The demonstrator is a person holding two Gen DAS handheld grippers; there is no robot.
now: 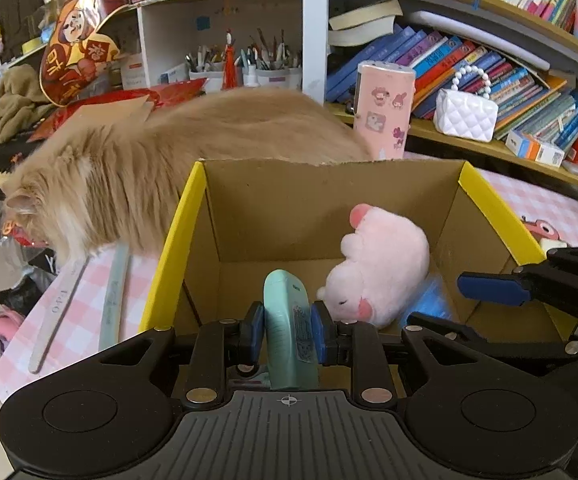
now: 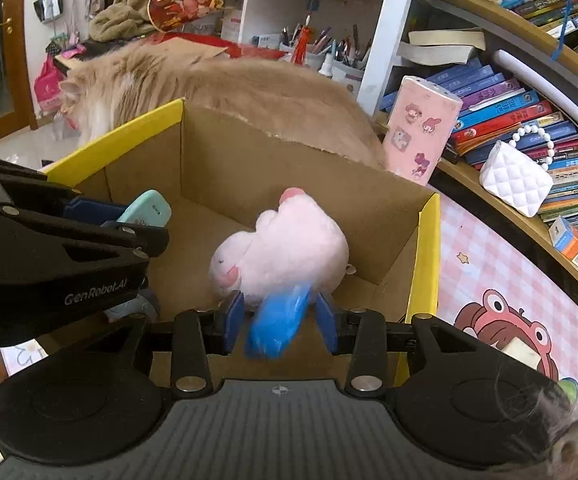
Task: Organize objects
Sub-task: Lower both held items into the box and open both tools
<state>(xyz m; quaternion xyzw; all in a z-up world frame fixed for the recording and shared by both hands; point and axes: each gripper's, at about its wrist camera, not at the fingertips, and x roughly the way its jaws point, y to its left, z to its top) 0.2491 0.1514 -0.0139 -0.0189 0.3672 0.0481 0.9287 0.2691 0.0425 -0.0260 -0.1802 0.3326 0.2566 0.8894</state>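
An open cardboard box point(image 1: 273, 216) with yellow edges point(image 2: 425, 264) stands on a pink checked cloth. A pink plush toy point(image 1: 385, 268) point(image 2: 289, 244) lies inside it. My left gripper point(image 1: 287, 330) is shut on a mint-green oblong case point(image 1: 289, 332) held upright over the box's near side; the gripper point(image 2: 129, 216) and its case point(image 2: 149, 208) also show in the right wrist view. My right gripper point(image 2: 279, 320) hangs over the box with a blurred blue object point(image 2: 277, 328) between its pads, a small gap on each side. In the left wrist view that gripper point(image 1: 449, 304) reaches in from the right.
A long-haired ginger cat point(image 1: 161, 168) point(image 2: 229, 88) stands right behind the box. A pink stickered carton point(image 1: 385, 112) and a white quilted purse point(image 1: 465, 116) sit by the bookshelves. Two long flat strips point(image 1: 89, 304) lie on the cloth left of the box.
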